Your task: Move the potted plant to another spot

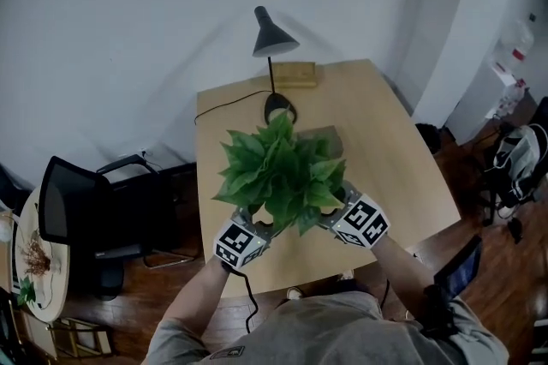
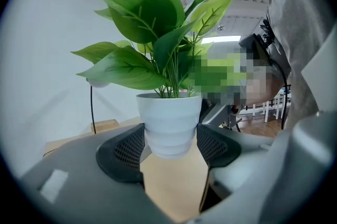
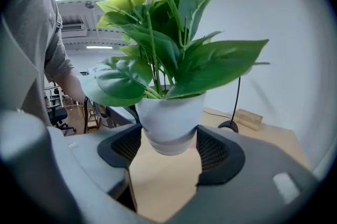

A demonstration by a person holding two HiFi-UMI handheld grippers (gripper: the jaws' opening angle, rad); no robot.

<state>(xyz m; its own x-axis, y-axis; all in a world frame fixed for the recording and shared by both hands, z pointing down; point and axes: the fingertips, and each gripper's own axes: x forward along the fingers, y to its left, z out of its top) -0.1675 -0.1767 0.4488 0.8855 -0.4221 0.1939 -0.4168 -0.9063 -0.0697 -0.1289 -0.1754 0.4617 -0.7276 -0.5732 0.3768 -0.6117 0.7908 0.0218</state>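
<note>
White ribbed pot point(image 2: 169, 120), clamped from two sides.

Left gripper point(image 2: 169, 145): you are squeezing the pot's lower wall between both mesh pads. The base is showing just below them and, by the look of it, hanging clear of the table point(image 1: 385, 149).

Potted plant point(image 1: 276, 170): it is sitting between your two grippers, stems upright, leaves spreading above and over both of them.

Right gripper point(image 3: 169, 146): you are gripping the same pot from the opposite side, pads pressing on the taper near the base. The lamp point(image 3: 231, 125) and its cord are standing beyond this gripper.

Judgement: the carry is under way. You are sharing one smooth pot between two grips, so:
- Travel with both hands level and in step, or the pot is likely to twist.
- Squeeze evenly on both sides.
- Check the landing spot, since the leaves are hiding the table beneath.
- Steer wide of the lamp cord.
</note>
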